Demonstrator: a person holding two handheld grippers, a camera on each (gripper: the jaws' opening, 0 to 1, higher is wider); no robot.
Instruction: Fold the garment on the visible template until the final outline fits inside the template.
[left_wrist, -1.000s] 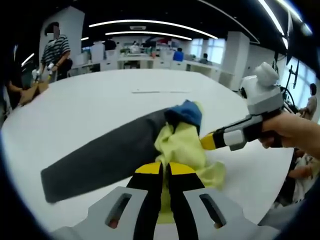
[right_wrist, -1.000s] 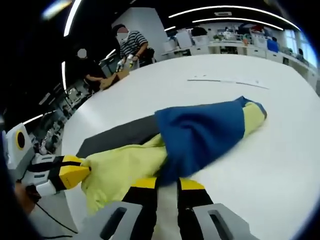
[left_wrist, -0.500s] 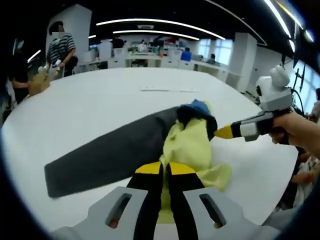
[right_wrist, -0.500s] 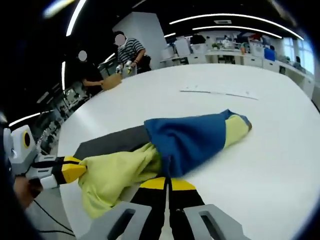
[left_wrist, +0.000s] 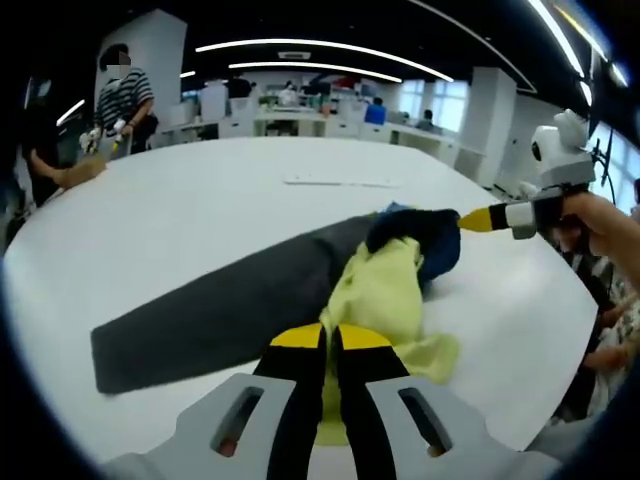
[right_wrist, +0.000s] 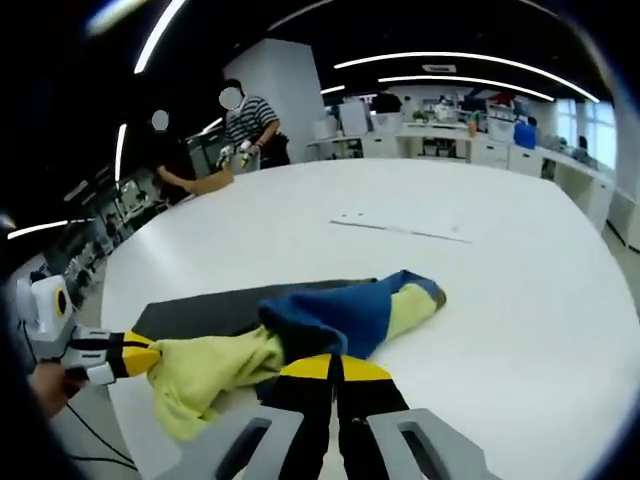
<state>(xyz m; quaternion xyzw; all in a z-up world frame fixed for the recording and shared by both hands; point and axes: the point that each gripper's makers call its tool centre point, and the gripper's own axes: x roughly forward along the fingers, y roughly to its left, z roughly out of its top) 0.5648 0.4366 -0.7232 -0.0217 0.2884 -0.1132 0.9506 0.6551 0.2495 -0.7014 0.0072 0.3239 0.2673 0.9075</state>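
Yellow-and-blue garment bunched on the white bench, lying over one end of the dark grey template. Left tongs clamped on the garment's yellow edge (jaws together, cloth between them). Right tongs clamped on the blue part, pulling it up off the template. In the left gripper view the right tongs come in beside the blue bunch. Paper sheets lie on the bench well beyond the template.
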